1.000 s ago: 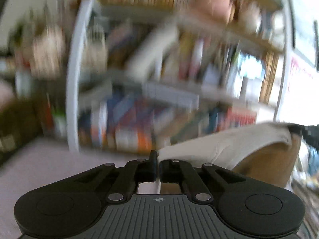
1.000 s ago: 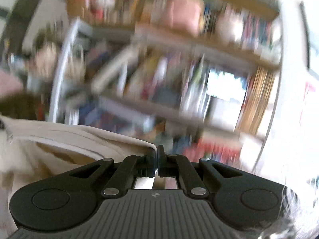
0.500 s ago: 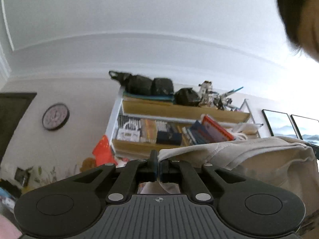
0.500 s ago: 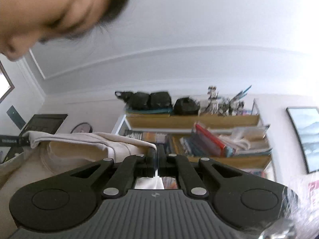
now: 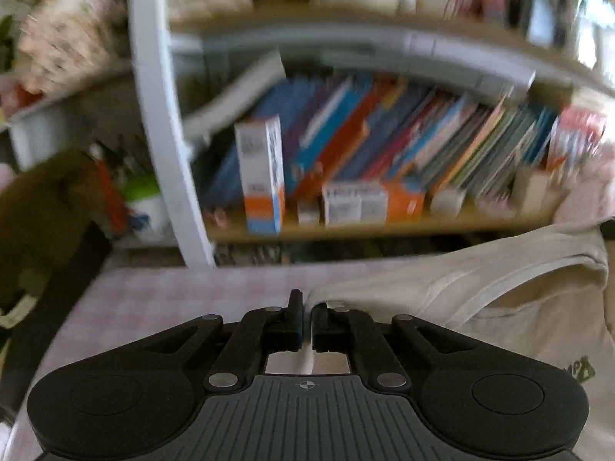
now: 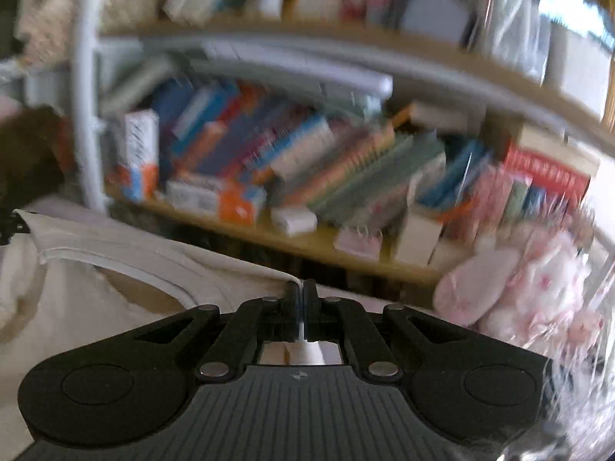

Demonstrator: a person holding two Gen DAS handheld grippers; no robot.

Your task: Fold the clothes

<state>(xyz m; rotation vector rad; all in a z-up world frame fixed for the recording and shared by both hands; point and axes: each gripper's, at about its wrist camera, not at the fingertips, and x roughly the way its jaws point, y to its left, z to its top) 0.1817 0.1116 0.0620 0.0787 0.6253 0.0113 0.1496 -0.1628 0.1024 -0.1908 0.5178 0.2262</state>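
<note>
While both claws pinch the shirt [image 5: 499, 299], a bookshelf [image 5: 346, 230] stands beyond.

Right gripper [image 6: 301, 309] near bottom centre, jaws pinched together on the edge of a cream shirt [image 6: 115, 269]. Shirt stretches left from the fingers, a white-ribbed hem or collar band running along its top edge to the far left, loose folds sagging below. Beyond it a bookshelf [image 6: 307, 242], blurred: wooden shelf board, leaning colourful books [image 6: 326, 161], small boxes standing at the shelf front, an upright white-orange box [image 6: 140, 153] at left. White curved post [image 6: 82, 96] on the shelf's left side. Pink plush toy [image 6: 519, 288] at right, near, partly behind clear crinkled plastic [image 6: 584, 345]. Dark brown object far left, too blurred to identify.
</note>
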